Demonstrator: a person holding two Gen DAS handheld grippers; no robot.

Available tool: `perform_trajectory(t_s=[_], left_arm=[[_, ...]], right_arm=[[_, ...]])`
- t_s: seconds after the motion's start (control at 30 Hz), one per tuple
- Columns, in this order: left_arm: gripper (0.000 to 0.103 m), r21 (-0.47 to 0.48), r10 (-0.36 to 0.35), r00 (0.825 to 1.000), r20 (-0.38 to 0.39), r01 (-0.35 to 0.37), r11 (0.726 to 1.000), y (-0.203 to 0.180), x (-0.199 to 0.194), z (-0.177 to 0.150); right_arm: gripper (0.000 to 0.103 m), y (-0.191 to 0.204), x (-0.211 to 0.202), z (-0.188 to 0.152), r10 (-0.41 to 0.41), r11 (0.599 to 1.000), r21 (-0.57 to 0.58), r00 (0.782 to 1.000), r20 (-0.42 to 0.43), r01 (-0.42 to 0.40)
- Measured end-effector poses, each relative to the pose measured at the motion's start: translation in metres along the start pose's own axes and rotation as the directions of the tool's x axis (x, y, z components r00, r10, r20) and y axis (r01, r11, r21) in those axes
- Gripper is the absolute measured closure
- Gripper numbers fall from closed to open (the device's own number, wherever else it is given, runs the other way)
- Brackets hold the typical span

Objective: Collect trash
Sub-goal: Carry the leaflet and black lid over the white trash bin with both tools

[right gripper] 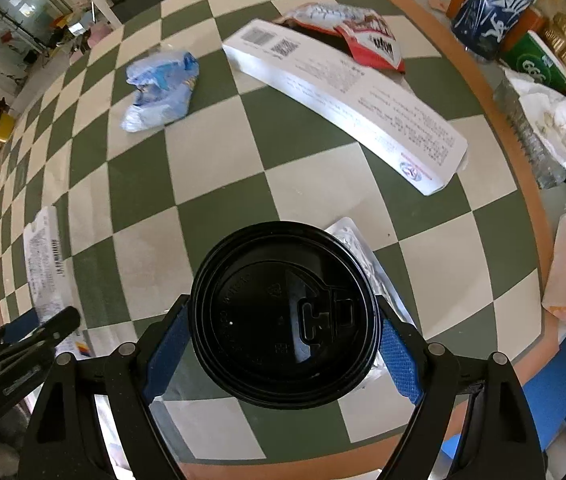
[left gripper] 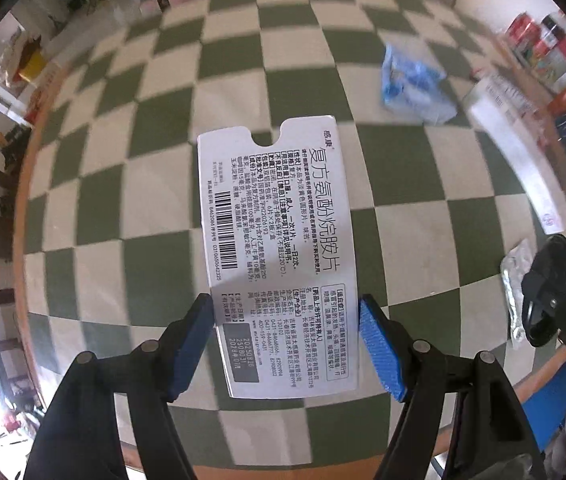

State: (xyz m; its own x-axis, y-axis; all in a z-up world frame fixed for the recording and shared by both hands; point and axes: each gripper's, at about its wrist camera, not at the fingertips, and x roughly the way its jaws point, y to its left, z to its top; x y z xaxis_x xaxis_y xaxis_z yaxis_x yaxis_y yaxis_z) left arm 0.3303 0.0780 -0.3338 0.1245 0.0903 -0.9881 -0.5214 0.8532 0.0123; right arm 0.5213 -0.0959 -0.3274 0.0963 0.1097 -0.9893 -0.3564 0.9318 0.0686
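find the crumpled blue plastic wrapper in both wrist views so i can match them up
Left wrist: the blue wrapper lies upper right on the checkered tablecloth, beyond the held white medicine box.
Right wrist: it lies upper left, left of the long white carton.
Shared landmark: the green-and-cream checkered tablecloth.
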Motion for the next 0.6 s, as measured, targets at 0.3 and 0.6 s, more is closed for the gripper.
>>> perform_trajectory(t_s=[0.3, 0.6], left_arm=[[0.033, -0.043, -0.024, 0.985, 0.168, 0.032, 0.999, 0.063, -0.080, -0.028], [0.033, -0.090, -0.134, 0.964, 0.229, 0.158, 0.983, 0.159, -0.115, -0.150]], right_arm=[[0.016, 0.038, -0.045, -0.036, 0.043, 0.998, -0.058, 0.996, 0.074, -0.039], [0.016, 0.100, -0.086, -0.160, 0.108, 0.991, -0.091, 0.984, 0.141, -0.095]])
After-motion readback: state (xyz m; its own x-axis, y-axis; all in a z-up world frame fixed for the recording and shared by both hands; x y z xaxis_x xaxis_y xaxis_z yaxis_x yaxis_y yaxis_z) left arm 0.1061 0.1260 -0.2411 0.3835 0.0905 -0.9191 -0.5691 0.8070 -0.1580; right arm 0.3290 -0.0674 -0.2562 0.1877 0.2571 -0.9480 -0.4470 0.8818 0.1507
